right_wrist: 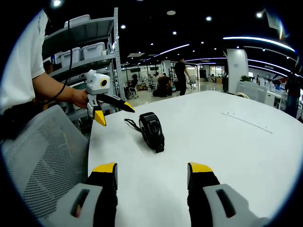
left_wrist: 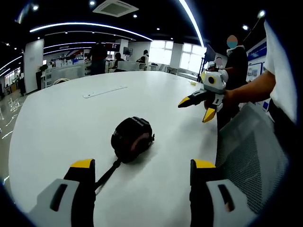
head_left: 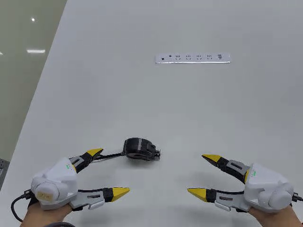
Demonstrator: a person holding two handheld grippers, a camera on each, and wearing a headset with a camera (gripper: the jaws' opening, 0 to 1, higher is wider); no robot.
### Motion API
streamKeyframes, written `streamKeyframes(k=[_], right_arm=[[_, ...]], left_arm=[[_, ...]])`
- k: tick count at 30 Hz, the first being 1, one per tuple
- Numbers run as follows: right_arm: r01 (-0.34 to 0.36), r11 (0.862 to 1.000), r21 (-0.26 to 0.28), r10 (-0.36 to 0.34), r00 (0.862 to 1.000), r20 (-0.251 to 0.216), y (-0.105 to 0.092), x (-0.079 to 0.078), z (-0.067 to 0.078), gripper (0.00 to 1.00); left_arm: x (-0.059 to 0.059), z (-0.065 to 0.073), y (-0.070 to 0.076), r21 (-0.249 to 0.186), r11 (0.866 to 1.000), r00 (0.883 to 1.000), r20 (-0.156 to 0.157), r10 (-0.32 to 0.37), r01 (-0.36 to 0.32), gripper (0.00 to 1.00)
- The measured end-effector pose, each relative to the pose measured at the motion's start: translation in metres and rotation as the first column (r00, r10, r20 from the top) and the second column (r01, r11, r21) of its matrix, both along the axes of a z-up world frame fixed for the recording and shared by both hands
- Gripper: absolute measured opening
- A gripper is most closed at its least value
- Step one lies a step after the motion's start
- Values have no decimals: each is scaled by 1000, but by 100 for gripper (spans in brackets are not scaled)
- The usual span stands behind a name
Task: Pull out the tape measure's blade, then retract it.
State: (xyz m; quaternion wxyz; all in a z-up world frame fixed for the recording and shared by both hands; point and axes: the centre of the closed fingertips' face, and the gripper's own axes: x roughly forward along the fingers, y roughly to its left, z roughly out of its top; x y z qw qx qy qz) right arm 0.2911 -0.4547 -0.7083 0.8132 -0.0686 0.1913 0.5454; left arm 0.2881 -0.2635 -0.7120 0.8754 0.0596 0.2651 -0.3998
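- Left gripper sits just left of the tape measure and a little nearer to me, with its jaws spread wide and nothing between them.
- The right gripper is on the tape measure's other side, farther from it than the left one. Its jaws are also spread and empty.
- I see the tape measure, a round black case, lying flat on the white table. It is between the two grippers, slightly beyond their yellow tips, and neither gripper touches the case.
- Its black strap trails from the case toward the left gripper's far jaw. I cannot tell whether the strap and that tip touch.
- The blade is wound in, with its end at the side of the case that faces the right gripper.
- A power strip lies in the tabletop well beyond the tape measure.
- In each gripper view the tape measure lies ahead, centred between that gripper's own two jaws.
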Motion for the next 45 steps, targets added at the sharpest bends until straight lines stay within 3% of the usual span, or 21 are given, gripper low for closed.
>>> streamKeyframes(k=[20,29,45], right_arm=[[-66,998,20,66,998,-1,16,13,-5,59],[-79,997,20,79,997,-4,19,18,-8,59],[-118,993,9,118,993,-14,27,23,-14,58]], left_arm=[[11,-11,-11,50,989,990,-16,-141,142,77],[22,-13,-13,61,984,986,-20,-168,169,76],[31,-22,-18,89,968,972,-43,-231,234,75]])
